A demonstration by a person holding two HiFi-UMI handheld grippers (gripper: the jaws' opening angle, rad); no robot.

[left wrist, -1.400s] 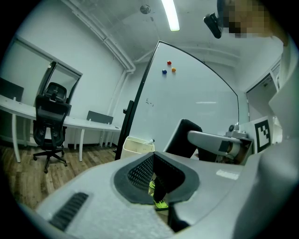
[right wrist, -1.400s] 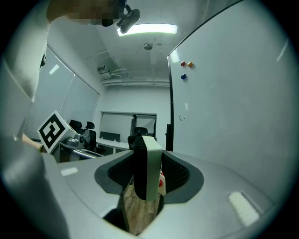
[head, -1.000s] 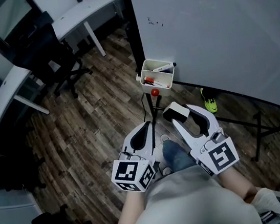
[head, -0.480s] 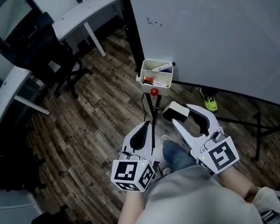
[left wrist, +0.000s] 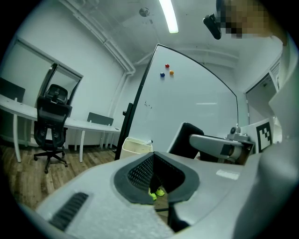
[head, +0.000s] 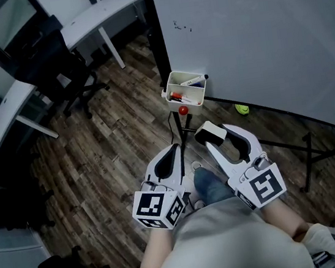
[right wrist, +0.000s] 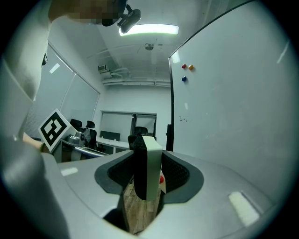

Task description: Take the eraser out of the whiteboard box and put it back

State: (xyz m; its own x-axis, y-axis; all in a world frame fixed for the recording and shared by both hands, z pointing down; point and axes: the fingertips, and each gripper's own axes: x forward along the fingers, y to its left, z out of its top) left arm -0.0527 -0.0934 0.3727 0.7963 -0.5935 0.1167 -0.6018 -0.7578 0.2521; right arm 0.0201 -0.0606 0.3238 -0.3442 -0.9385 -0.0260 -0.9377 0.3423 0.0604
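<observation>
In the head view the white whiteboard box [head: 185, 90] hangs at the whiteboard's lower left corner, with markers lying in it. My right gripper [head: 218, 135] is shut on the eraser [head: 209, 132], a white block with a dark felt side, held a little below and to the right of the box. The right gripper view has the eraser [right wrist: 150, 163] standing upright between the jaws of that gripper [right wrist: 147, 179]. My left gripper [head: 173, 155] is beside it on the left, jaws together and holding nothing. The left gripper view shows the box [left wrist: 135, 146] ahead of that gripper [left wrist: 156, 179].
The whiteboard [head: 252, 31] fills the upper right, its stand's legs [head: 306, 154] spread over the wooden floor. A red knob [head: 183, 110] sits under the box. A green shoe [head: 242, 109] shows below the board. An office chair [head: 62, 64] and white desks [head: 95, 13] stand at the left.
Both grippers have stayed where they were, the eraser still in the right one. The green shoe under the whiteboard has moved up and a little left in the head view.
</observation>
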